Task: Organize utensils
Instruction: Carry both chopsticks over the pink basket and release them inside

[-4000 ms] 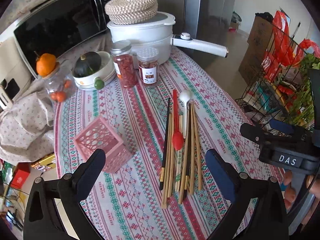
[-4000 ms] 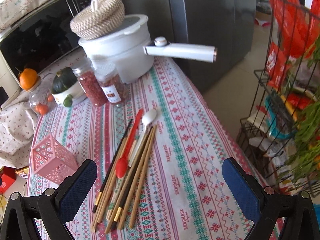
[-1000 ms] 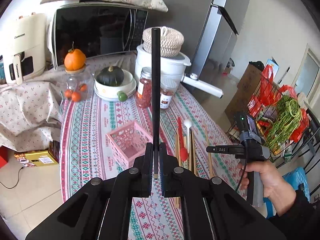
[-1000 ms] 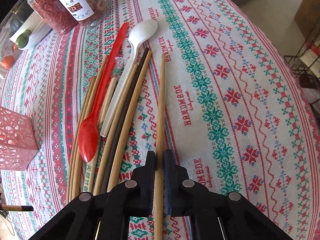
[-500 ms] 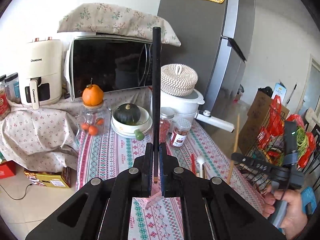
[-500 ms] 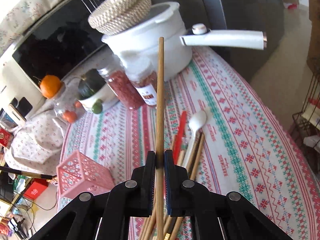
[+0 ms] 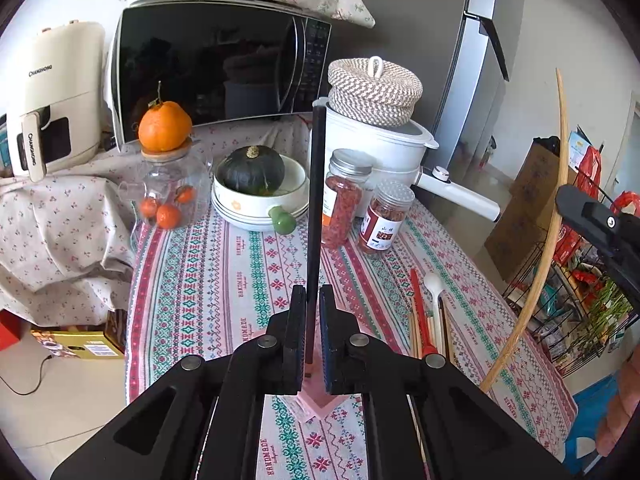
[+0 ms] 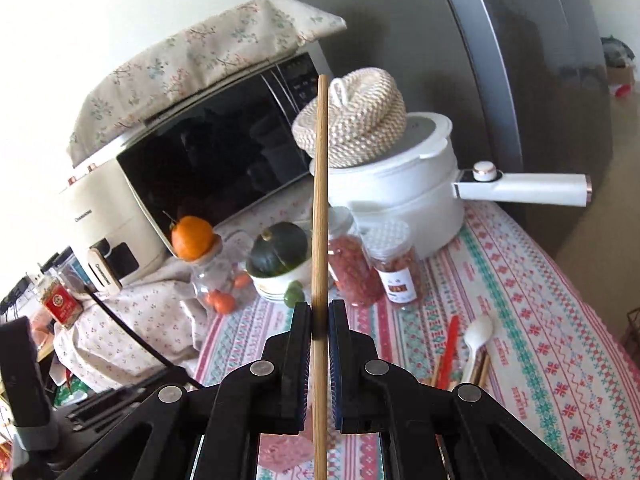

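We note the left gripper (image 7: pixel 311 306) clamps a black chopstick (image 7: pixel 315 208) upright, and the right gripper (image 8: pixel 320 322) pinches a wooden chopstick (image 8: pixel 320 200).

The right gripper (image 8: pixel 319 316) now holds its wooden chopstick (image 8: pixel 320 208) high off the tablecloth (image 8: pixel 532 312) (it lay there a second ago). The left gripper (image 7: pixel 311 312) sits lower, over the pink basket (image 7: pixel 316 394)

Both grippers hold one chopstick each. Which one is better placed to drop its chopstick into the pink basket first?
Probably left. The left gripper holds the black chopstick upright right above the pink basket. The right gripper holds the wooden chopstick off to the side.
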